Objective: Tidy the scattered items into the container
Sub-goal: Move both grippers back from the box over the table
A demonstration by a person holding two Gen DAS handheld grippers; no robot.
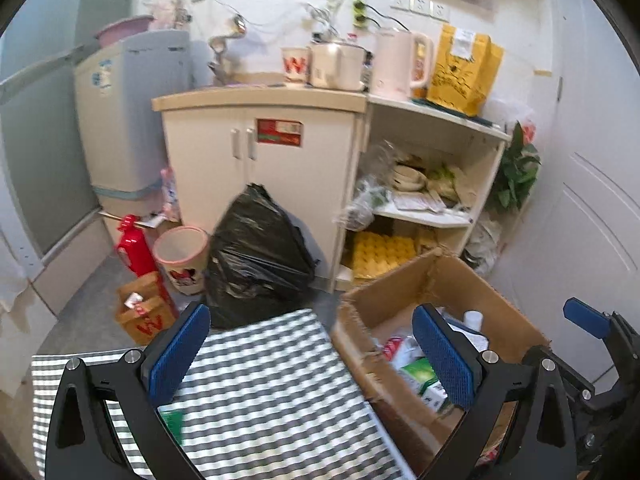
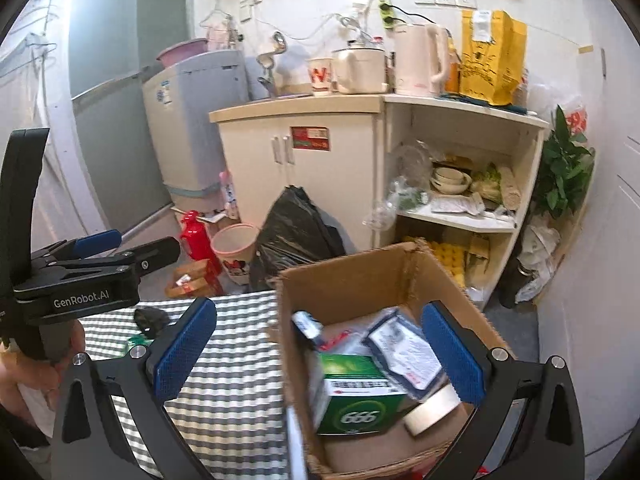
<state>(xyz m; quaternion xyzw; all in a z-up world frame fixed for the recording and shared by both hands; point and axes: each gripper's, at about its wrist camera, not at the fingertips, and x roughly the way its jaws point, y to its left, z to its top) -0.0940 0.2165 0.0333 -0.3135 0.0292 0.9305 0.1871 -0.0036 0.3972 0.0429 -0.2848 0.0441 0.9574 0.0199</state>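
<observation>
A cardboard box (image 2: 348, 280) stands at the right edge of a table under a grey-and-white checked cloth (image 2: 228, 400). In it lie a green "666" carton (image 2: 356, 400), a roll of beige tape (image 2: 432, 408), a dark blue and white packet (image 2: 404, 354) and a small tube (image 2: 306, 326). My right gripper (image 2: 320, 354) hangs open over the box's near left rim, holding nothing. My left gripper (image 1: 312, 356) is open above the cloth (image 1: 272, 380), left of the box (image 1: 400, 292). A dark crumpled item (image 2: 150, 318) and a green item (image 1: 174, 424) lie on the cloth.
Beyond the table a black rubbish bag (image 1: 256, 256), a pink bin (image 1: 182, 256), a red bottle (image 1: 134, 248) and a small carton (image 1: 142, 316) stand on the floor before a white cabinet (image 1: 280, 160). An open shelf unit (image 1: 432, 216) stands behind the box.
</observation>
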